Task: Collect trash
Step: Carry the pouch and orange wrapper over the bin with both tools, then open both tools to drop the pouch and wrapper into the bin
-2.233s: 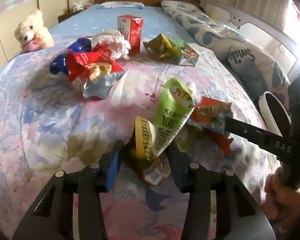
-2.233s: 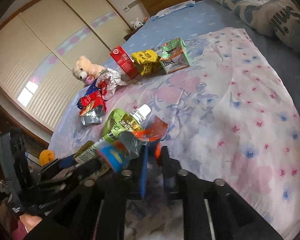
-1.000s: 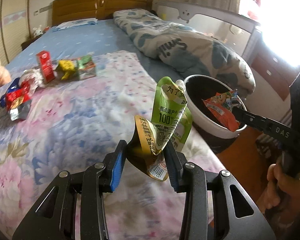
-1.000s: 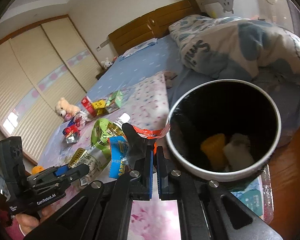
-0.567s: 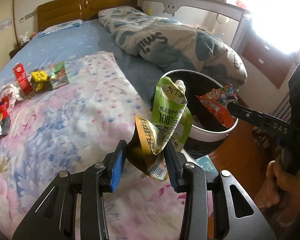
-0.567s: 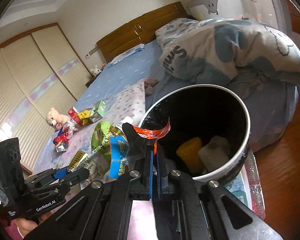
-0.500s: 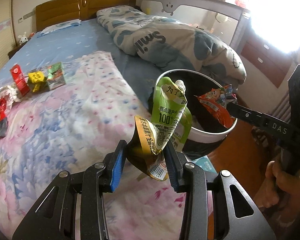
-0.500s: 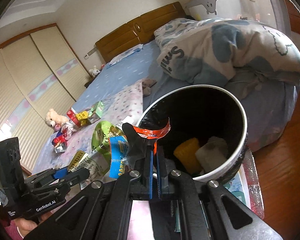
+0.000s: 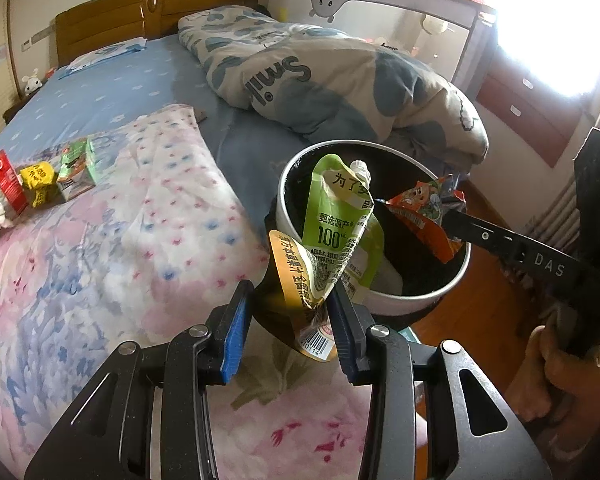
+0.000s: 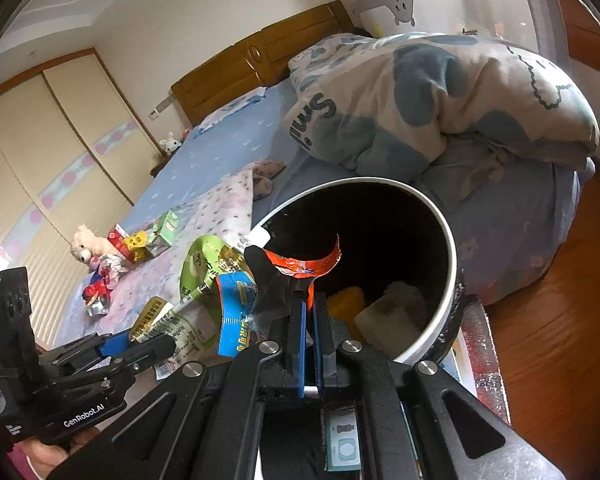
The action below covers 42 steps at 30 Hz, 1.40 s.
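My left gripper is shut on a green spouted drink pouch and a yellow wrapper, held at the near rim of the white trash bin. My right gripper is shut on an orange and blue snack wrapper, held over the bin's black inside. That wrapper also shows in the left wrist view above the bin. A yellow item and white paper lie in the bin.
More trash lies far left on the flowered bedspread: a red carton, a yellow wrapper, a green carton. A rolled quilt lies behind the bin. Wooden floor is to the right.
Both grippers have swung from the bed to the bin with their trash still held. The bin is now closer, with the right gripper's wrapper over its opening.
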Each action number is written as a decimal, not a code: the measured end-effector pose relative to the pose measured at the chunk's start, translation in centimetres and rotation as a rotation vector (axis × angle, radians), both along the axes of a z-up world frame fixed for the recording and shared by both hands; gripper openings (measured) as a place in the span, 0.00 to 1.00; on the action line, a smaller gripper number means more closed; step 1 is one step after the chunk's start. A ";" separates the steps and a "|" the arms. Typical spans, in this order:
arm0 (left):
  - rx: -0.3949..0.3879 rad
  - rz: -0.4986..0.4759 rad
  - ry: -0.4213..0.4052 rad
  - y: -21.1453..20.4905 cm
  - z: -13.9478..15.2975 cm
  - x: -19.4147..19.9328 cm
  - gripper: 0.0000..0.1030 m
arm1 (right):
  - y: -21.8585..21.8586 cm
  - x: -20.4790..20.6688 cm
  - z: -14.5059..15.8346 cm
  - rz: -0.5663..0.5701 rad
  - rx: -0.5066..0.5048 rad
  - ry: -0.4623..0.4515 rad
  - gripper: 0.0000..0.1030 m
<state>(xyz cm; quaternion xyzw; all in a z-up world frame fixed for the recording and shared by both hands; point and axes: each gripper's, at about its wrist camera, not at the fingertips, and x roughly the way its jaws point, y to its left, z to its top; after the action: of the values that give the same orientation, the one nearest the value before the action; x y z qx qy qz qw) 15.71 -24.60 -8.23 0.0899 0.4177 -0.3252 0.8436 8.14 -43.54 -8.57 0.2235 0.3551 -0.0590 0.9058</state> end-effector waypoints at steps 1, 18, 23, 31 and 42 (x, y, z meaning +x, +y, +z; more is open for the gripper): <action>0.001 -0.001 0.002 -0.2 0.0 0.1 0.35 | -0.2 0.0 -0.1 -0.002 0.000 0.003 0.03; 0.026 -0.016 0.016 -2.7 -0.4 1.6 0.35 | -1.4 1.4 -0.8 -0.011 -0.005 0.040 0.03; 0.029 -0.020 0.018 -3.1 -0.5 1.9 0.36 | -1.4 1.9 -0.8 -0.007 -0.017 0.052 0.05; -0.009 -0.013 0.064 -2.4 -0.4 2.3 0.57 | -2.0 2.2 -0.8 -0.035 -0.024 0.072 0.26; -0.035 0.079 0.079 2.5 -0.9 1.7 0.64 | -0.6 2.0 0.3 -0.031 -0.004 0.019 0.71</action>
<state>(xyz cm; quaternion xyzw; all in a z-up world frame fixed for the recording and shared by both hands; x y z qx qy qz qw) 17.43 -22.14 -9.13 0.0458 0.4481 -0.3020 0.8402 10.13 -44.11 -8.23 0.2267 0.3602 -0.0758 0.9017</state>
